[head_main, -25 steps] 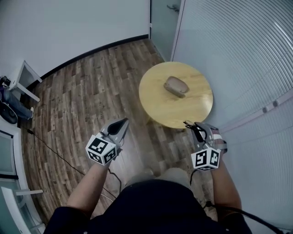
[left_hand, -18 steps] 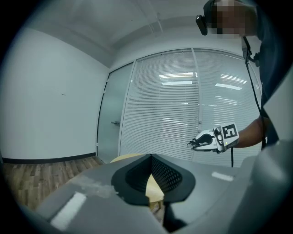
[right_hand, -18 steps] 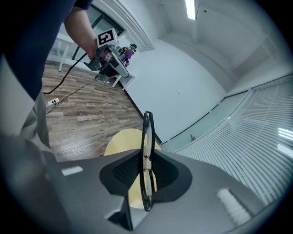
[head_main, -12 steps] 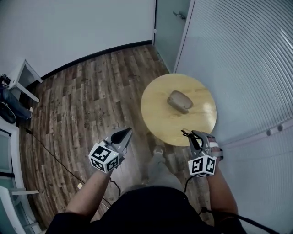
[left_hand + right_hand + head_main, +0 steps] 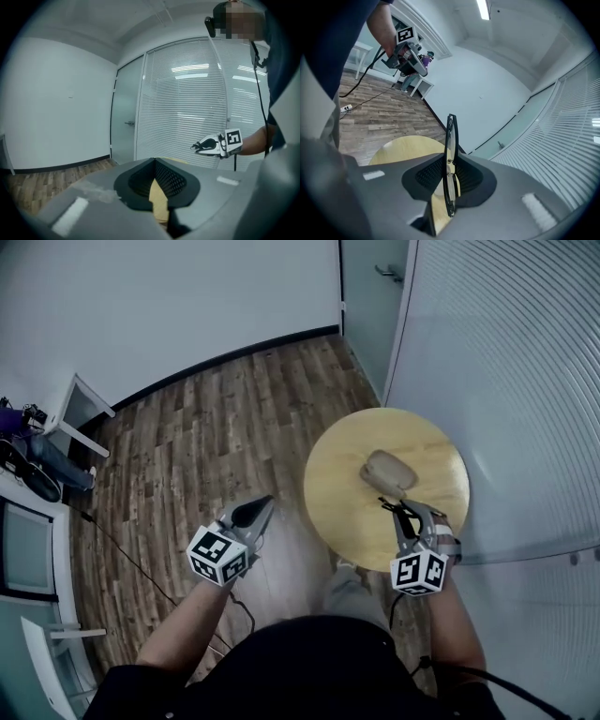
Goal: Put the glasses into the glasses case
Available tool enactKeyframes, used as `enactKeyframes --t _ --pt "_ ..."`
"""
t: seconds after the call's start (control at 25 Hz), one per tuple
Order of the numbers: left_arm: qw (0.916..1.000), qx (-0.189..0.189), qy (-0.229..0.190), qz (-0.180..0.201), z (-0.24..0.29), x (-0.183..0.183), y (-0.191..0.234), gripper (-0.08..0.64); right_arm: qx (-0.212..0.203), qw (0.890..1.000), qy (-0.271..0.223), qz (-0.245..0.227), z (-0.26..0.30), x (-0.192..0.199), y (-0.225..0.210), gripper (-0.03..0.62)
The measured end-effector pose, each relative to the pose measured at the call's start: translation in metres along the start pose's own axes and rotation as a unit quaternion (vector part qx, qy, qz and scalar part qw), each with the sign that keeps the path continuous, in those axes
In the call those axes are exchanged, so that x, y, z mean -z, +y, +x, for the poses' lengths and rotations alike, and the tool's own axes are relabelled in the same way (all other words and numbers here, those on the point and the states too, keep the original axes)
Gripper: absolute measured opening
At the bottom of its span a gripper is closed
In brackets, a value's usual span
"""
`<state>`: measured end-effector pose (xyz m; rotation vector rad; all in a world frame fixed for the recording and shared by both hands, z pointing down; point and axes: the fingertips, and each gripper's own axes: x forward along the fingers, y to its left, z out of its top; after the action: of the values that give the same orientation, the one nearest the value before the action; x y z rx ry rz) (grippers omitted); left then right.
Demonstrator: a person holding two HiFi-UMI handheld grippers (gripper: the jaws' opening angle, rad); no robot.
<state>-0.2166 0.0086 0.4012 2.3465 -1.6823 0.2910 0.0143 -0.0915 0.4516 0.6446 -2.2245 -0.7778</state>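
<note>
Well, at the left the left gripper hangs over the wood floor, well apart from the table. Its jaws are closed together with nothing between them.

Further right stands the round table, and on it, toward the far side, lies the tan case. I cannot tell from here whether it is open.

Rightmost, the right gripper sits over the near edge of the table, just short of the case. Its jaws are pinched on the glasses, which stand edge-on and upright between the pads, sticking out above and below them.

The glasses look light, thin and stiff, with smooth lenses likely to slip or smudge under the pads, and a frame that would bend or snap if squeezed hard. The best hold seems to be on the frame near its middle, as now, with gentle pressure. The case looks rounded and light, so it may slide unless the free gripper steadies it.
</note>
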Motion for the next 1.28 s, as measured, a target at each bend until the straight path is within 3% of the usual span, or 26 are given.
enactKeyframes --t 0.36,0.64,0.96,1.12,1.28 --pt "0.9999 -0.009 0.004 0.008 0.081 -0.040 0.034 0.006 -0.006 0.999 0.026 0.034 0.056 0.026 -0.043 0.075" --pt "0.9998 0.014 0.014 0.010 0.149 -0.039 0.037 0.006 -0.030 0.997 0.046 0.051 0.098 0.062 -0.051 0.075" --pt "0.9990 0.010 0.021 0.037 0.185 -0.055 0.049 0.006 -0.063 0.992 0.078 0.074 0.123 0.081 -0.045 0.075" --pt "0.9990 0.017 0.026 0.032 0.196 -0.038 0.059 0.006 -0.067 0.988 0.107 0.092 0.132 0.080 -0.041 0.075" --pt "0.9973 0.061 0.041 0.008 0.227 -0.012 0.072 0.006 -0.056 0.984 0.137 0.099 0.150 0.083 -0.039 0.075"
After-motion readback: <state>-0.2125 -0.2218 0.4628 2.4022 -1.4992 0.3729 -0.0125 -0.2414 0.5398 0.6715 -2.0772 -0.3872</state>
